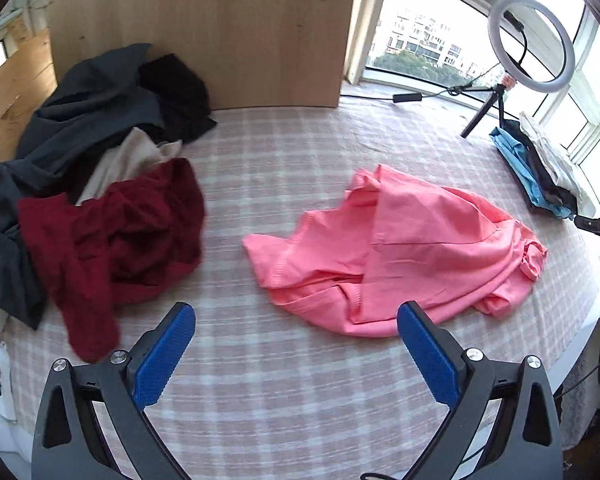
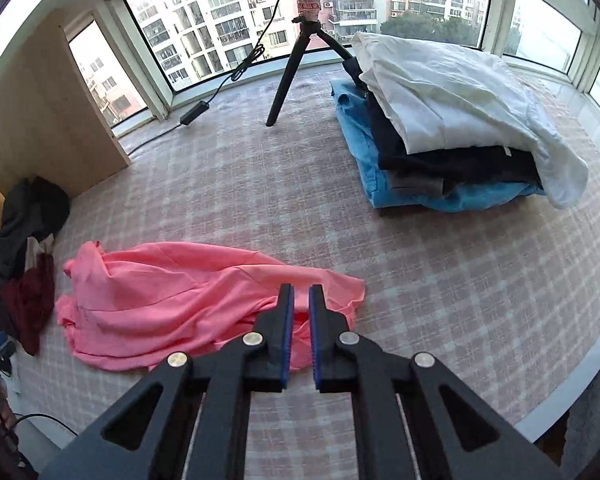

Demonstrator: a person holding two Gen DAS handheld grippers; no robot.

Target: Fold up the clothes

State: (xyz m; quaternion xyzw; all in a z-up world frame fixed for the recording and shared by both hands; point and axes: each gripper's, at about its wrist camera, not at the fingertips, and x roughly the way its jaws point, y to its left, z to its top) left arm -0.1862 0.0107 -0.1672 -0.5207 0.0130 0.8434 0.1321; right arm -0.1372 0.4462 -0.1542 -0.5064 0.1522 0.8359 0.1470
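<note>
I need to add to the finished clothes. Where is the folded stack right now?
The folded stack of white, dark and blue garments lies at the upper right of the right wrist view, beside the black ring-light tripod, under the window.

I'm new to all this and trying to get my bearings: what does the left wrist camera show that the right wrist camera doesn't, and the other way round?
Only the left wrist view shows the left gripper, jaws wide open and holding nothing, with the full unfolded pile beside it.

Only the right wrist view shows the right gripper, jaws nearly shut over the pink cloth; whether cloth is pinched is unclear. It shows the folded stack up close.

Both share the crumpled pink garment on the checked cover, the ring light and the windows.
</note>
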